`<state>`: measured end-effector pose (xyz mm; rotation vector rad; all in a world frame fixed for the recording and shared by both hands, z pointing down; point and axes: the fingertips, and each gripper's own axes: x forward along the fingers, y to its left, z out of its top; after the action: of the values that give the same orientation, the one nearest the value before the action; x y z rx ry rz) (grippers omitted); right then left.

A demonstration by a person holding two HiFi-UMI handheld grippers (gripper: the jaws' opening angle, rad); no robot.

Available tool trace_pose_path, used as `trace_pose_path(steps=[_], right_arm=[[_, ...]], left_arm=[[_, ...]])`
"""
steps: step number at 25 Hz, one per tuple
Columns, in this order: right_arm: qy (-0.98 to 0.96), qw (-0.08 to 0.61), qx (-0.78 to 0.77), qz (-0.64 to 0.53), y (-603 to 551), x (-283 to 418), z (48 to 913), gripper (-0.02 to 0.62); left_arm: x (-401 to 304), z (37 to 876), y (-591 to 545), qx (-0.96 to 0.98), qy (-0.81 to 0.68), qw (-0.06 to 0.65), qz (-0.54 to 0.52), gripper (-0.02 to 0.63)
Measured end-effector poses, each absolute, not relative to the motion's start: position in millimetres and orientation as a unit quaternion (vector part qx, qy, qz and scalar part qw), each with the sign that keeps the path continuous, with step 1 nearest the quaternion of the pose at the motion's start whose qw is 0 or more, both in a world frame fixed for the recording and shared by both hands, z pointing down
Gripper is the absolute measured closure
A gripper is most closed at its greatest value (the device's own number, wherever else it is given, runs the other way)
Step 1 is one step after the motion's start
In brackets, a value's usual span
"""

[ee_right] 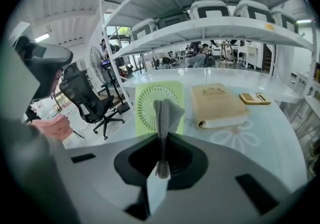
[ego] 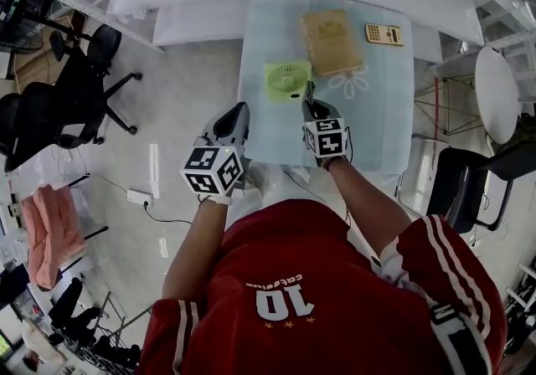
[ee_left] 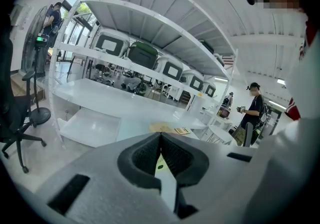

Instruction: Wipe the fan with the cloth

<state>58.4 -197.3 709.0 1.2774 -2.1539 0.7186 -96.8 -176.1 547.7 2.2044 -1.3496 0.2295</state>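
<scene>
A flat green fan (ego: 287,80) lies on the pale table (ego: 268,135), grille up. My right gripper (ego: 309,103) hovers just at its near right edge and is shut on a grey cloth (ee_right: 163,114). The cloth stands up as a narrow fold between the jaws, in front of the fan (ee_right: 146,102) in the right gripper view. My left gripper (ego: 240,110) hangs at the table's left edge, a little short of the fan. Its jaws (ee_left: 160,137) are shut with nothing between them.
A tan book (ego: 331,40) and a small calculator (ego: 383,33) lie beyond the fan. White shelving runs behind the table. Black office chairs (ego: 79,93) stand to the left and another chair (ego: 469,185) to the right. A person (ee_left: 255,111) stands far off.
</scene>
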Motion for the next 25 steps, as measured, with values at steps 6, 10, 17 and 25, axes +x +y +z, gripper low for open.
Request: trace_pose_path(steps=[6, 10, 17, 25], right_arm=[[-0.794, 0.272, 0.471, 0.272, -198.7, 65.9, 716.9, 0.574], [-0.794, 0.276, 0.468, 0.273, -201.5, 67.0, 722.4, 0.574], [-0.786, 0.284, 0.471, 0.281, -204.8, 72.7, 733.7, 0.574], [-0.783, 0.292, 0.471, 0.284, -206.6, 72.0, 746.2, 0.574]], left_arm=[[-87.6, 554.4, -180.3, 0.817, -0.499, 0.276, 0.086, 0.603], [-84.0, 561.1, -182.1, 0.816, -0.498, 0.282, 0.088, 0.603], [-85.6, 567.4, -181.3, 0.812, -0.499, 0.287, 0.095, 0.603], [-95.5, 568.7, -181.4, 0.809, -0.505, 0.285, 0.101, 0.603]])
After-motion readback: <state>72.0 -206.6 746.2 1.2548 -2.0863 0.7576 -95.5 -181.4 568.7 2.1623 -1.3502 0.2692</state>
